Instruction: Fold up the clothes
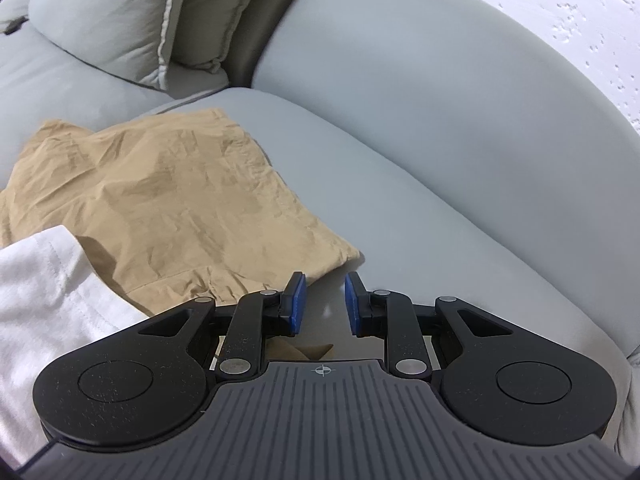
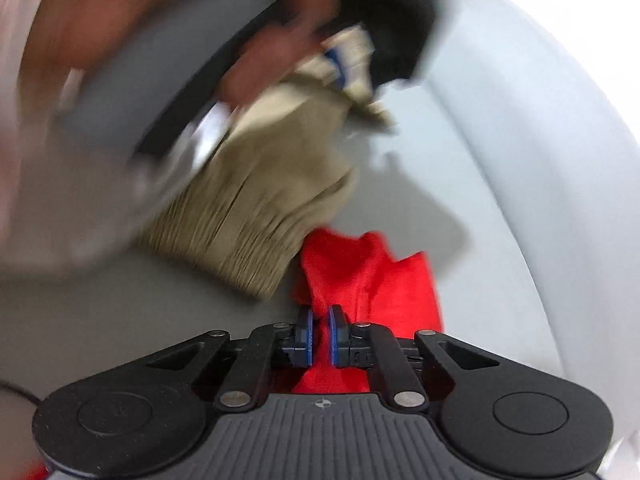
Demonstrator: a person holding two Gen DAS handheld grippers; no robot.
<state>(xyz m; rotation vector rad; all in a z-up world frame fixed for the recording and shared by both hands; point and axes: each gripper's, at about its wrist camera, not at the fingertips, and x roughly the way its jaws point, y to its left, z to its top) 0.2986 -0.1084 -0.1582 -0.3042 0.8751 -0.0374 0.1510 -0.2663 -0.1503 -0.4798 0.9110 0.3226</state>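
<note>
Pale grey-blue upholstery fills both views: one sofa, its broad seat cushion running under everything. Only the left wrist view shows the two grey piped throw pillows leaning at the sofa's back corner, and the white speckled wall behind.

Two garments lie in that view. One crumpled tan cloth garment is spread on the seat, its near corner just beside the left gripper. One white knit garment overlaps its lower left edge. The left gripper's two blue pads stand a narrow way apart with bare seat between them, holding nothing.

The right wrist view is heavily motion-blurred in its upper half. It alone shows one bright red cloth garment lying bunched on the seat, with a blurred tan garment hanging above it from a second gripper, beside a smeared hand. A dark garment shows at the top, too blurred to describe.

The right gripper has its pads drawn close together, pinching a fold of the red cloth, which continues beneath the fingers.
</note>
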